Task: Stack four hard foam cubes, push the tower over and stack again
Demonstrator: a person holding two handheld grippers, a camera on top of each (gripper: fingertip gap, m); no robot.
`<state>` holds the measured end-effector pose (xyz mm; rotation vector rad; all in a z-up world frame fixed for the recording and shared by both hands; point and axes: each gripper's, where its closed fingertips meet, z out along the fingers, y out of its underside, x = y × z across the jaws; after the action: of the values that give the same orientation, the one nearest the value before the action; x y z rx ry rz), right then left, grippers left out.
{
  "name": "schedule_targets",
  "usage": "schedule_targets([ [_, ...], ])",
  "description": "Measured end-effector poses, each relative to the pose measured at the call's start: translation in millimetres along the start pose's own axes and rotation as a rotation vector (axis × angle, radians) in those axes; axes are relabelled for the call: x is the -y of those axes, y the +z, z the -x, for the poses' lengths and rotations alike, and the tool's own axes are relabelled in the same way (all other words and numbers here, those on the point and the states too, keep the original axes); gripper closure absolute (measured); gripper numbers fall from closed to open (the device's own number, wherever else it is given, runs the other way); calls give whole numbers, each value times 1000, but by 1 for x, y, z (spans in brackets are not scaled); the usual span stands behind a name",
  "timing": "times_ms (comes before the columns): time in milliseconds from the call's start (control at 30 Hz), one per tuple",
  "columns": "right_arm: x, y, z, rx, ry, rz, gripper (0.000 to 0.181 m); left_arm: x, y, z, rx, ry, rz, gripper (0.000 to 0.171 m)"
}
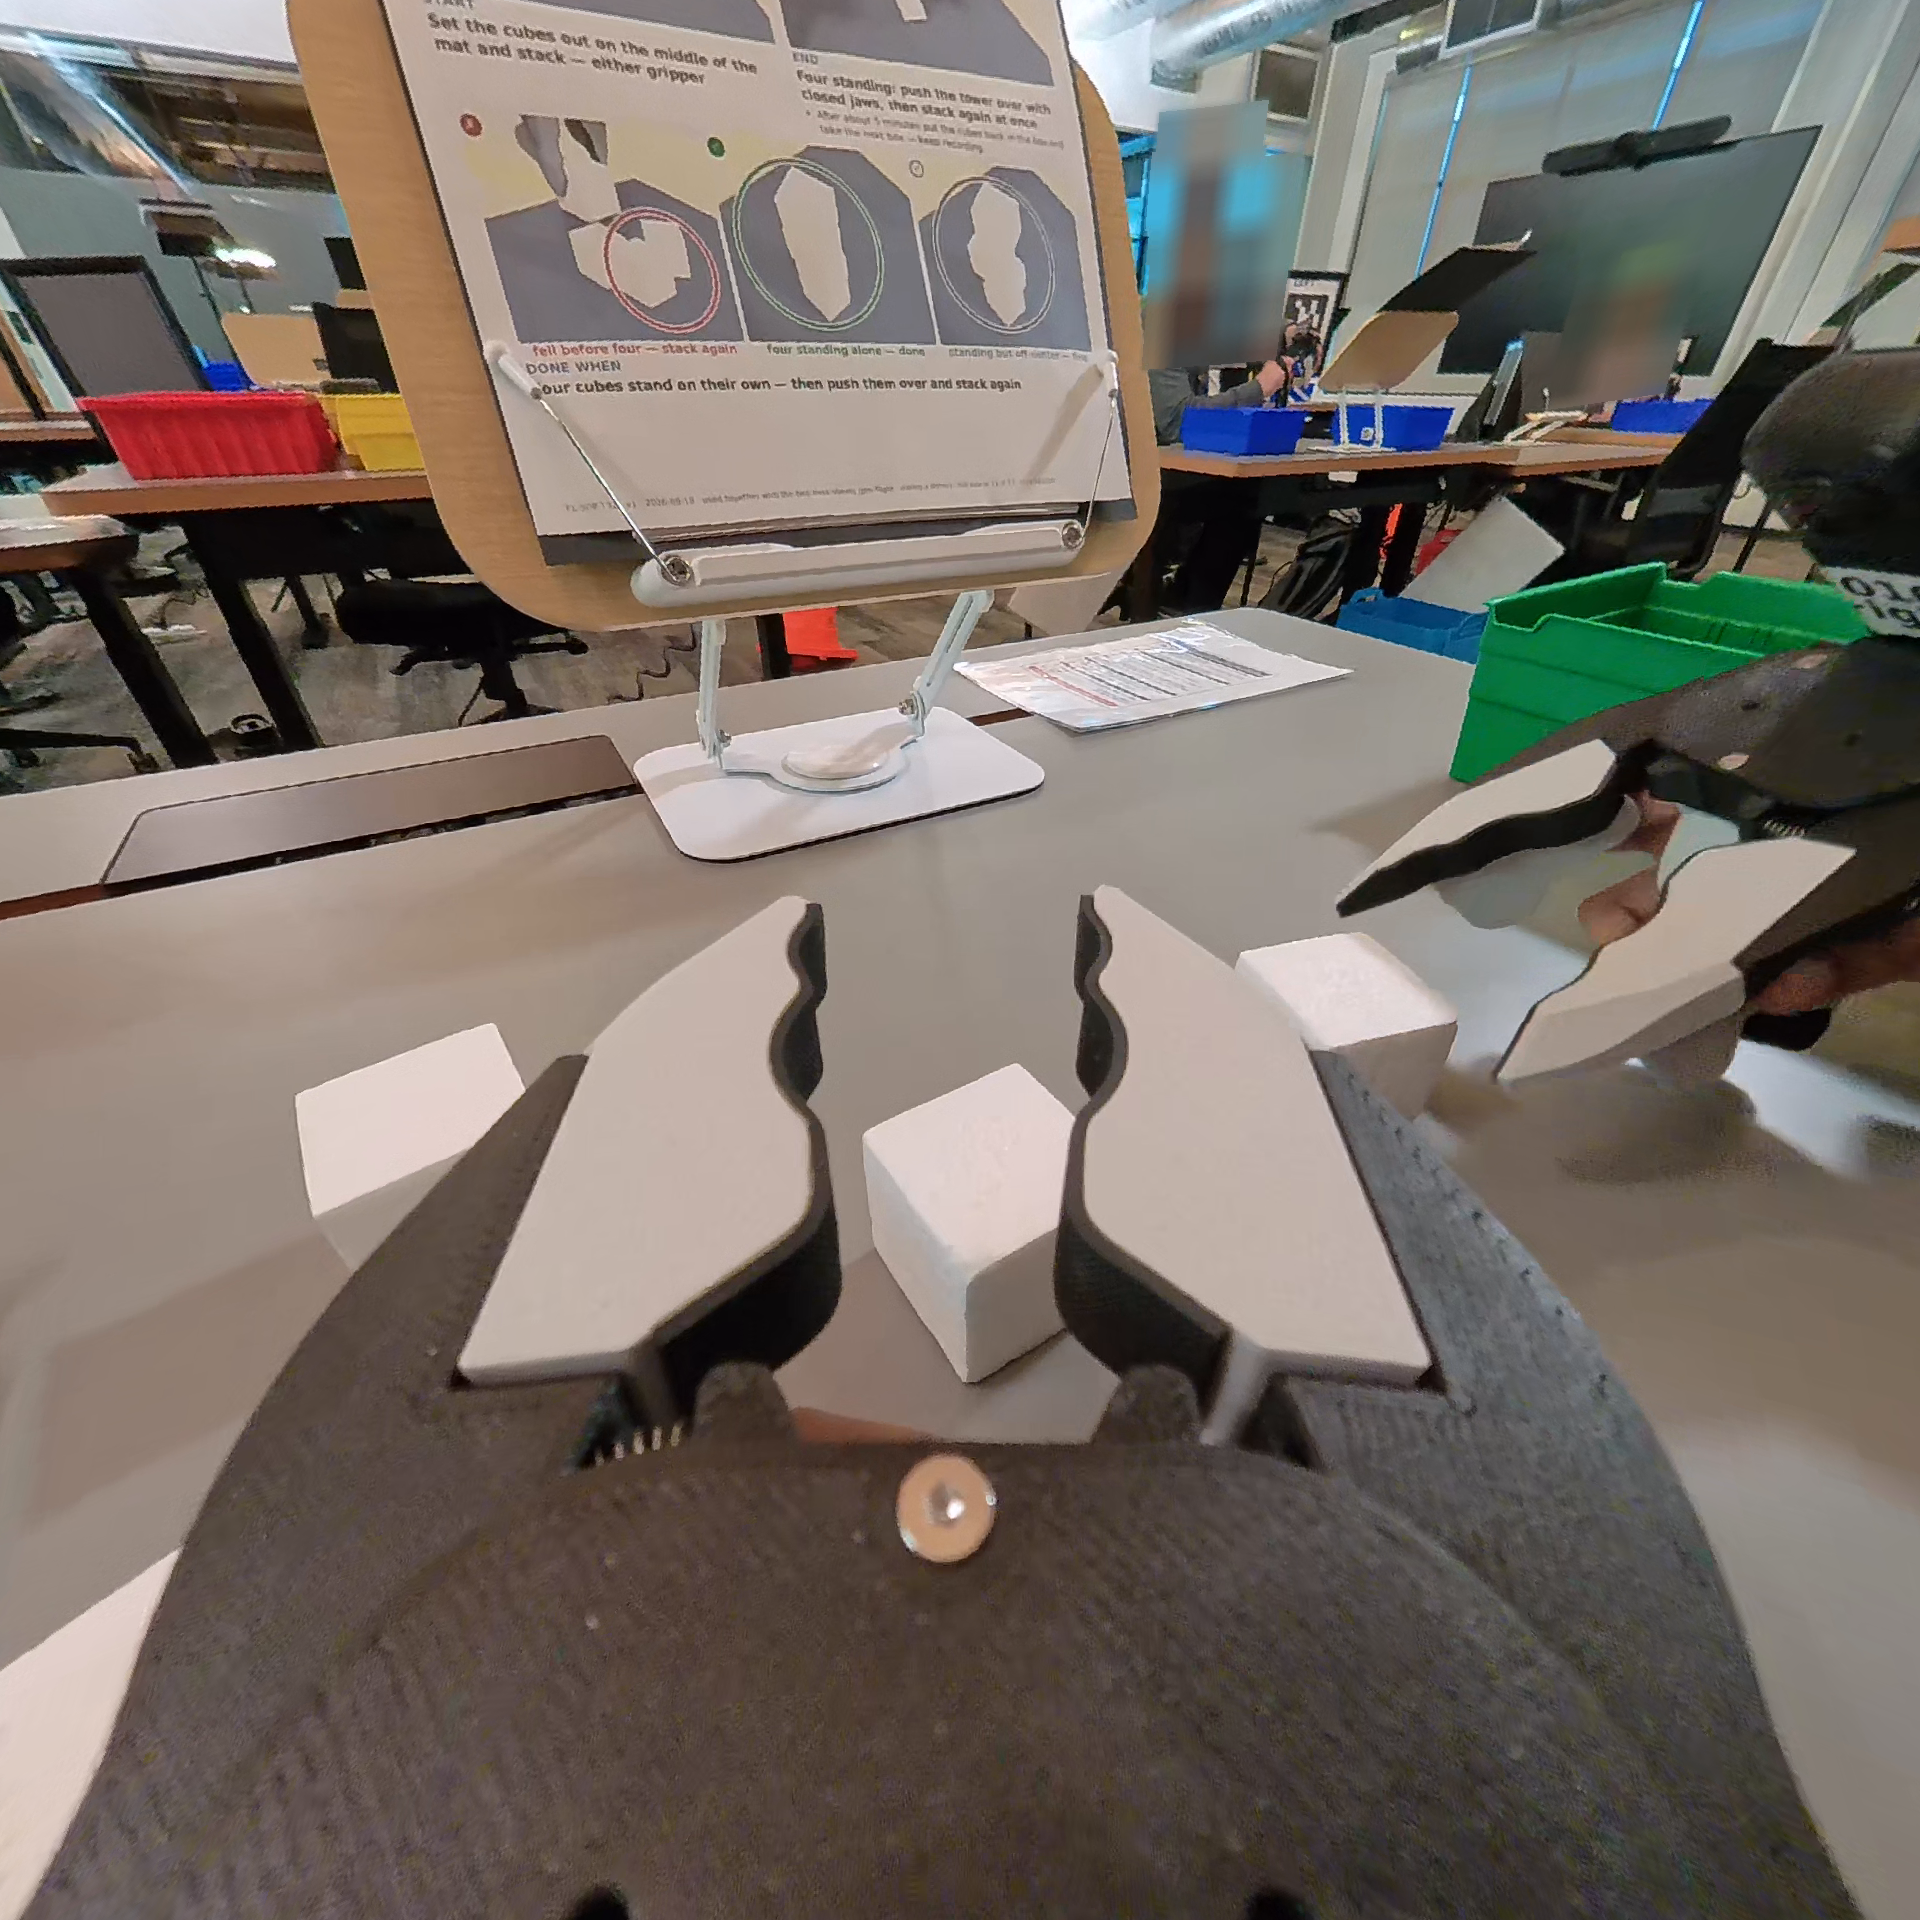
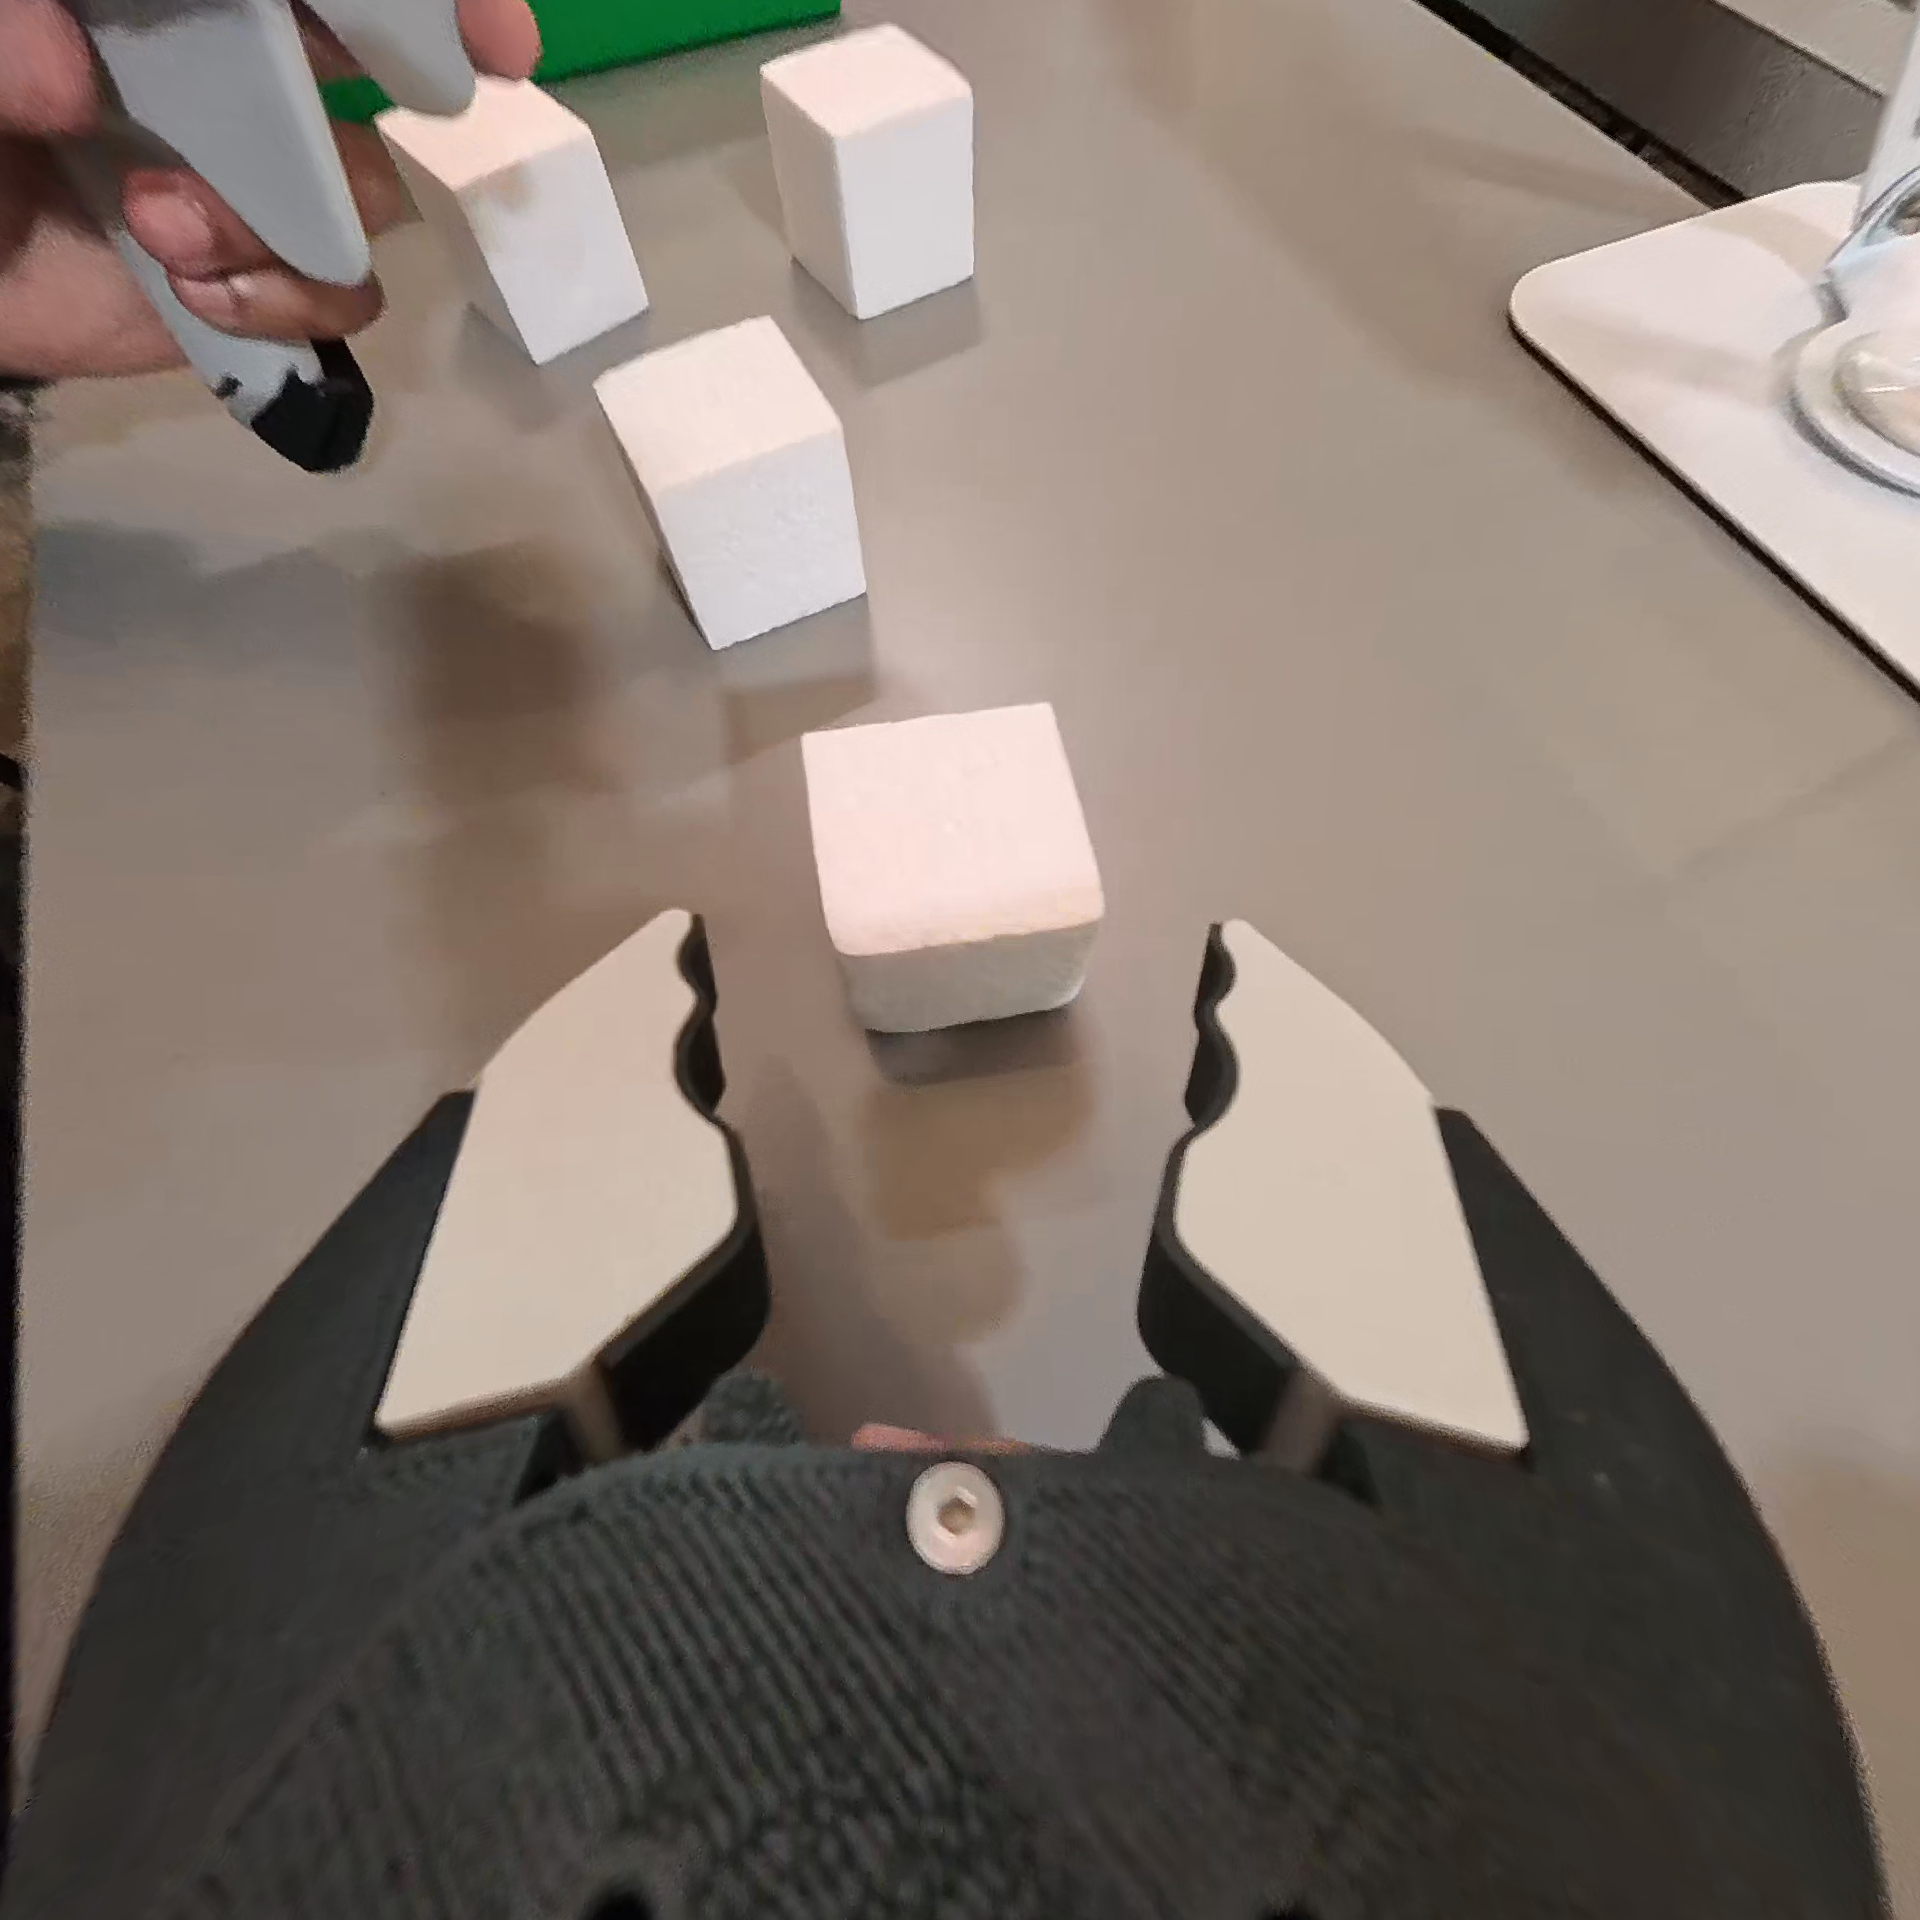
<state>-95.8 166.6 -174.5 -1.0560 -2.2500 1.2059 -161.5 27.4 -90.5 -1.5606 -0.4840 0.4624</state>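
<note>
Four foam cubes sit apart on the grey surface — none stacked. The right gripper, fingers wide, faces the nearest; the left gripper, fingers narrower and empty, straddles another — best centred before closing.

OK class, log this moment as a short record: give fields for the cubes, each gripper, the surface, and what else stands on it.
cubes: four white foam cubes, all separate on the table, none stacked
left gripper: open, one cube between its fingers, not gripped
right gripper: open, nearest cube just ahead
surface: grey table
other: instruction stand, green bin
</note>
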Motion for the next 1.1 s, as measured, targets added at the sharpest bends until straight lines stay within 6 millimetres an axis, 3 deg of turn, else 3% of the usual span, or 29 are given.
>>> schedule_targets([
  [200, -17, 11, -4, -22, -59, 59, 108, -1, 1, -1, -6, -5, 3, 125],
  [333, -13, 8, -5, -23, -96, 28, 132, -1, 1, -1, -5, -5, 8, 125],
  [600, -17, 2, -1, 33, -125, 28, 133, -2, 2, -2, -8, -1, 13, 125],
  [700, -22, -2, 4, 80, -137, 37, 145, -2, 2, -2, -9, -3, 12, 125],
  [900, -24, -4, 5, 98, -141, 40, 112, -2, 2, -2, -10, -3, 11, 125],
  [1100, -12, 3, -2, 109, -145, 2, 97, -2, 3, -3, -12, -2, 14, 125],
])
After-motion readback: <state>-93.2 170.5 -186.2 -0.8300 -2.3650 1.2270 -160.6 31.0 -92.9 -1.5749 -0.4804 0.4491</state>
